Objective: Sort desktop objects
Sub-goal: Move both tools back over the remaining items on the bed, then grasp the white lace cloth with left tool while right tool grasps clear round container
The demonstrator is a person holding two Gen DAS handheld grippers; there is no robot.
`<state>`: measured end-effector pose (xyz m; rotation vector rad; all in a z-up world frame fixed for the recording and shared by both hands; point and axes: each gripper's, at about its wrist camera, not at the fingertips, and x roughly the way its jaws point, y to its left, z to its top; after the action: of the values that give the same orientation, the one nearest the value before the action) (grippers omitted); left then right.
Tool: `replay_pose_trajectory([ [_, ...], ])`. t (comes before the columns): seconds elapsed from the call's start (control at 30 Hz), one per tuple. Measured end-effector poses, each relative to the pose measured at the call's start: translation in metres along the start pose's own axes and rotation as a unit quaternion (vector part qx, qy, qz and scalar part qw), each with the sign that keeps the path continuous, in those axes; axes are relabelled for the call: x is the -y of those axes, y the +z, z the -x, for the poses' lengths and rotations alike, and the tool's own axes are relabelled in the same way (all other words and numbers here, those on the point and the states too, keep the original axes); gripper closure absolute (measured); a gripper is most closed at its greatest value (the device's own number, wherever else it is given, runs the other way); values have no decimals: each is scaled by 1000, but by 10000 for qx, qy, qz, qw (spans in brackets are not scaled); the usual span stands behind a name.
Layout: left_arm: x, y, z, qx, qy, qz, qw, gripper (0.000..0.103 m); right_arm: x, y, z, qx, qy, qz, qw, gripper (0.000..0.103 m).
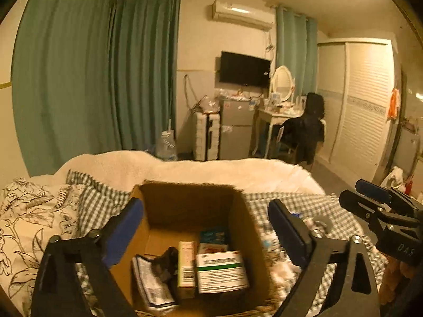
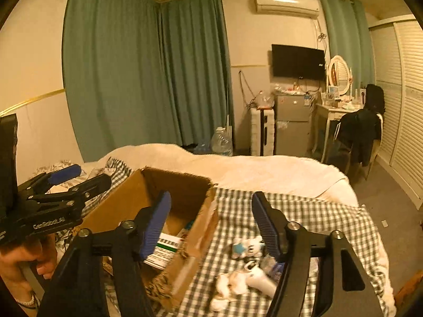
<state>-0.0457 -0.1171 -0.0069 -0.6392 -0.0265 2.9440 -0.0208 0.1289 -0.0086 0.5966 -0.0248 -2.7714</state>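
my left claw (image 1: 206, 227) hangs spread wide over the cardboard box (image 1: 190, 206), nothing between its pads. my right claw (image 2: 211, 222) is spread too, straddling the box's right wall. medicine boxes (image 1: 220, 272) lie inside; small toys (image 2: 247, 247) sit loose on the checked bed (image 2: 330, 219), right of the box.

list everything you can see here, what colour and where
cardboard box: one, brown, open on the bed
packets in box: several, white, green and tan, on the box floor
small items: a blurred white pile on the check sheet right of the box
check sheet: one, green and white, on the bed
curtains: green, back wall
television: one, black, on the wall
left gripper: black, blue pads, jaws open over the box
right gripper: same, jaws open, empty
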Motion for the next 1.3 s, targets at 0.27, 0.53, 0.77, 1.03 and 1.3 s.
replay_pose_trajectory([
  [0.27, 48, -4, 2, -16, -514, -50, 9987, 0, 50, -8, 27, 99, -475, 28, 9988, 8],
  [0.53, 96, -24, -11, -152, -852, -253, 9959, 0, 103, -33, 31, -148, -725, -191, 9971, 2],
  [0.77, 132, -49, -26, -326, -980, -367, 9940, 0, 132, -58, 17, -420, -733, -313, 9959, 2],
  [1.03, 176, -91, -56, -710, -992, -716, 9899, 2, 151, -80, -13, -686, -390, -388, 9961, 2],
  [1.3, 178, -141, -102, -1618, -612, -677, 9826, 6, 159, -108, -61, -1326, 79, -370, 9905, 2],
])
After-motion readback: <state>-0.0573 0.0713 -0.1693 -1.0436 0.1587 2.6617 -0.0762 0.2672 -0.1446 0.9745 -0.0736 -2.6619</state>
